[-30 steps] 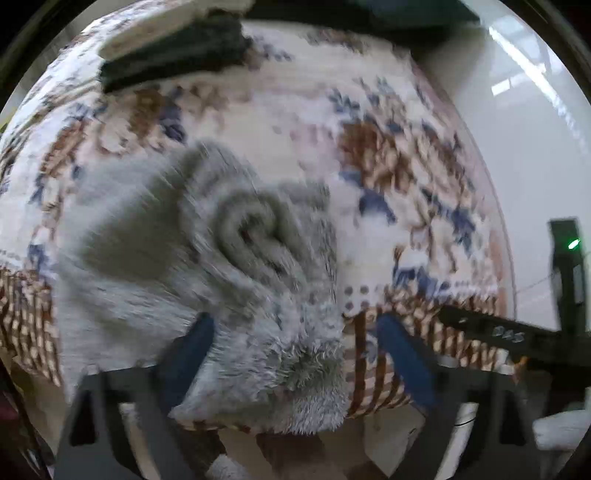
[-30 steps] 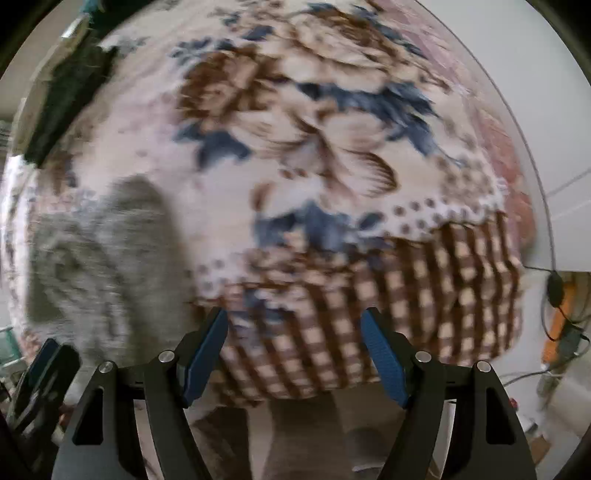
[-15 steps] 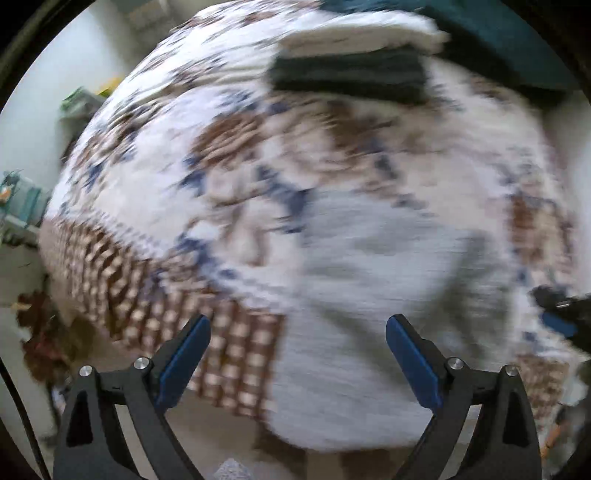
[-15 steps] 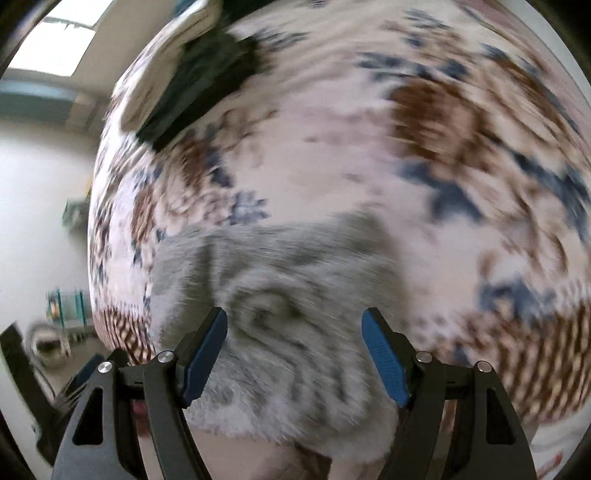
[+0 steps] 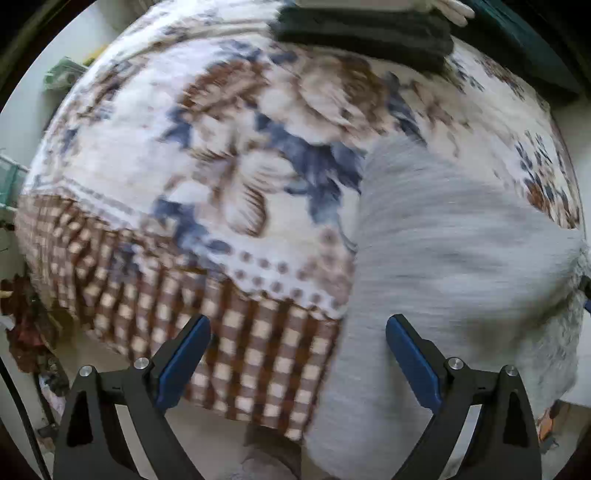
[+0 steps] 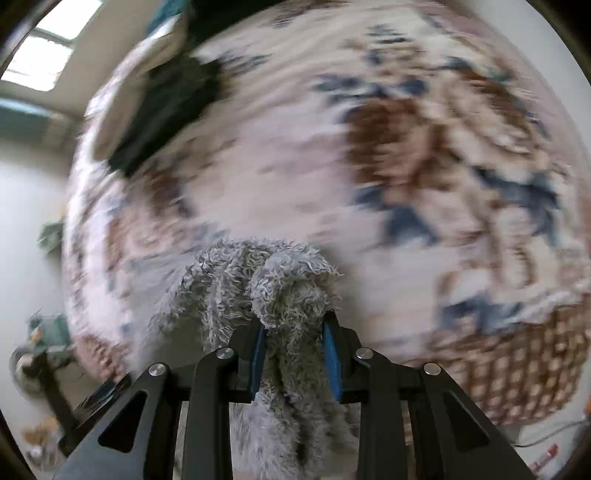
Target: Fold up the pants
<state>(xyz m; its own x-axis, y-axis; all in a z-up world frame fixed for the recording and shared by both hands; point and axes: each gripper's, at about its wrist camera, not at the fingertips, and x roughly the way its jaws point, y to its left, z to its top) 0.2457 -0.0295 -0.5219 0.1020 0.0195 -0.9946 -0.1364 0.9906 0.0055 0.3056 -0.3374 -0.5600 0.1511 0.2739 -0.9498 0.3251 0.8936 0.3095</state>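
1. Half a second ago the right gripper [image 6: 293, 352] was hanging spread over the grey pile; now its blue pads are pinching a thick bunch of the pants [image 6: 280, 295], so the grasp has been made in between. Meanwhile the left gripper [image 5: 295, 365] has swung leftward, and the garment is now sitting at the right of its view rather than between its fingers.
2. Left claw: it is standing wide apart and holding nothing, hovering over the checked border of the blanket [image 5: 236, 347], with its right finger just over the grey cloth.
3. The pants [image 5: 454, 266] are lying on the floral blanket at the near edge of the bed, partly drooping over that edge toward the floor.
4. Handling, as I judge it: the fleece is looking soft, limp and fairly light, with a curly pile that should give the pads good friction; it is going to sag and bunch rather than hold any shape. A hem or waistband edge is the sensible place to take hold, pinching all layers.
5. Orientation: in the left view the long axis seems to be running from the bed's near edge up toward the dark folded stack [image 5: 364, 35], though motion blur is hiding which end is the waist.
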